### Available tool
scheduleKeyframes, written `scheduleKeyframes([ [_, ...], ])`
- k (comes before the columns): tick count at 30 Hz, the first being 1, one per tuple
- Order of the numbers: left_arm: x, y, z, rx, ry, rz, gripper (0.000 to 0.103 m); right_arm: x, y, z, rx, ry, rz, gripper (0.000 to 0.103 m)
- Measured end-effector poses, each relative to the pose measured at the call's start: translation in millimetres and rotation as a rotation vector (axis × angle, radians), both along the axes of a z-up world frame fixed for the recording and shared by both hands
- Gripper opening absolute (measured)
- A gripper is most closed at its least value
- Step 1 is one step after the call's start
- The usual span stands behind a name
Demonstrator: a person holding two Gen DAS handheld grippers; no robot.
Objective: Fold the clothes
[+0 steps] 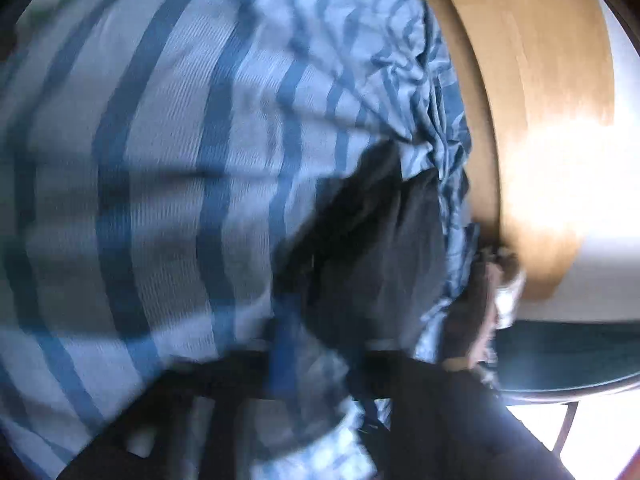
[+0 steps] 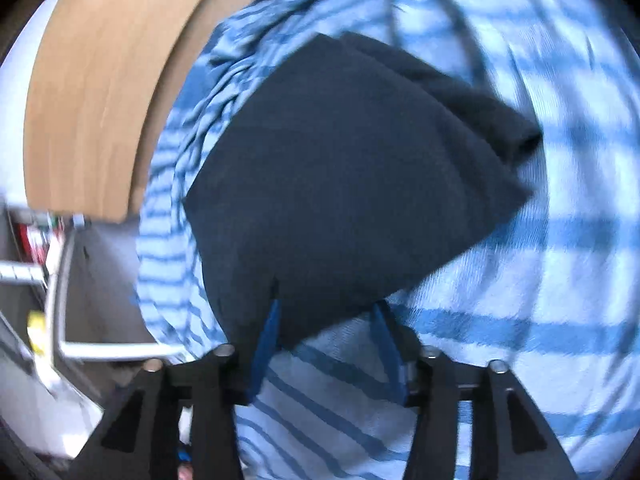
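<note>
Right wrist: right gripper (image 2: pixel 326 312) open astride dark cloth (image 2: pixel 352 168) on striped sheet (image 2: pixel 520 320); left gripper's state unclear, blurred.

I take this for a bedroom in a home. A blue-and-white striped bedcover (image 2: pixel 520 320) fills most of both views, rumpled along its edge against a wooden headboard (image 2: pixel 92 100) at upper left of my right view. At lower left there, I see a white shelf frame (image 2: pixel 60 280) with small household items, too blurred to name.
</note>
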State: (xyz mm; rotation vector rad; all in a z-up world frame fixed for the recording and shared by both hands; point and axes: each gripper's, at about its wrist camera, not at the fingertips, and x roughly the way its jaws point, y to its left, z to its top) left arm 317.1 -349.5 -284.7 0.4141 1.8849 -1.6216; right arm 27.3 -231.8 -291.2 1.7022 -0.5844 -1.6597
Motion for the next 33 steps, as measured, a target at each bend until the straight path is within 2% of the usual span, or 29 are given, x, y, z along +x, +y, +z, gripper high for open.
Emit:
scheduleKeyframes([
  [3, -5, 5, -3, -0.015, 0.020, 0.001, 0.066, 0, 8, -12, -0.069, -0.062, -0.100, 0.058],
  [8, -30, 1, -13, 0.014, 0.072, 0.002, 0.066, -16, 21, -18, -0.134, -0.101, -0.213, 0.061],
  [16, -62, -12, -23, 0.004, 0.091, 0.049, 0.066, -34, 3, -21, -0.144, -0.061, -0.185, 0.063],
  [19, -67, -17, -20, 0.032, 0.050, 0.045, 0.066, -39, 0, -21, -0.145, -0.073, -0.180, 0.064],
  [21, -70, -21, -19, 0.052, 0.021, 0.041, 0.060, -40, -1, -17, -0.096, -0.068, -0.156, 0.053],
  [22, -72, -23, -18, 0.062, 0.007, 0.039, 0.043, -40, -1, -16, -0.073, -0.065, -0.144, 0.043],
  [23, -71, -22, -15, 0.055, 0.001, 0.030, 0.037, -39, -1, -14, -0.063, -0.063, -0.138, 0.036],
  [26, -69, -18, -3, 0.024, -0.008, -0.002, 0.024, -32, 0, -1, -0.029, -0.012, -0.098, 0.025],
  [30, -66, -5, 35, -0.077, -0.078, -0.065, 0.022, -15, -3, 33, 0.009, 0.114, -0.015, 0.020],
  [33, -51, 26, 71, -0.173, -0.107, -0.072, 0.022, 1, -2, 60, 0.034, 0.200, 0.071, 0.019],
])
